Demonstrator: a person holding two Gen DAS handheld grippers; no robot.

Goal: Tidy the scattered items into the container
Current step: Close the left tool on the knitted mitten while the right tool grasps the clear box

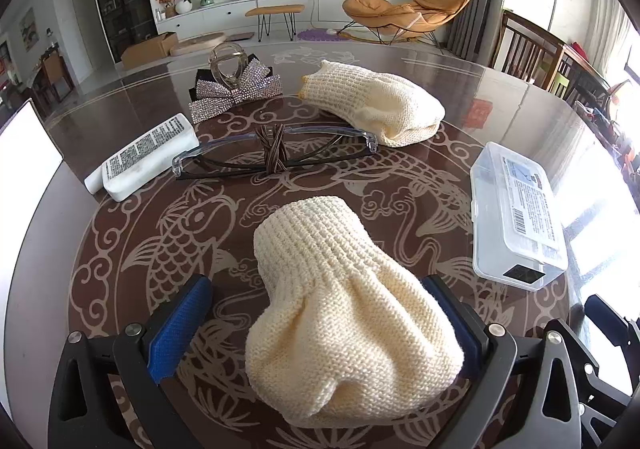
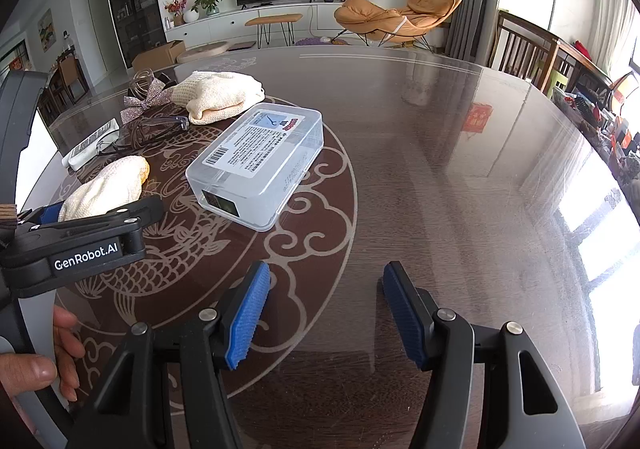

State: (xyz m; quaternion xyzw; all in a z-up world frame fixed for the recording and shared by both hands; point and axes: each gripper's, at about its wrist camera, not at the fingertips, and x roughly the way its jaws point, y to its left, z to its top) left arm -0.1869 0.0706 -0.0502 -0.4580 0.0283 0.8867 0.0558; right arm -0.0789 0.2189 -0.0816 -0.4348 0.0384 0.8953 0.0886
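A cream knitted glove [image 1: 344, 313] lies between the wide-open fingers of my left gripper [image 1: 320, 323]; its right side touches the right pad, the left pad stands apart. It also shows in the right wrist view [image 2: 105, 189]. A second cream glove [image 1: 376, 105] lies farther back. Clear-framed glasses [image 1: 276, 153], a sparkly bow clip [image 1: 236, 91], a clear hair claw [image 1: 228, 63] and a white tube [image 1: 144, 157] lie beyond. A closed clear plastic box [image 1: 516, 213] stands right; it also shows in the right wrist view [image 2: 260, 165]. My right gripper [image 2: 326, 313] is open and empty over the table.
The round glass-topped table [image 2: 460, 169] carries a koi pattern. A white panel [image 1: 24, 153] stands at the left edge. Wooden chairs [image 1: 532, 49] stand beyond the far right rim. A hand [image 2: 40, 361] holds the left gripper's handle.
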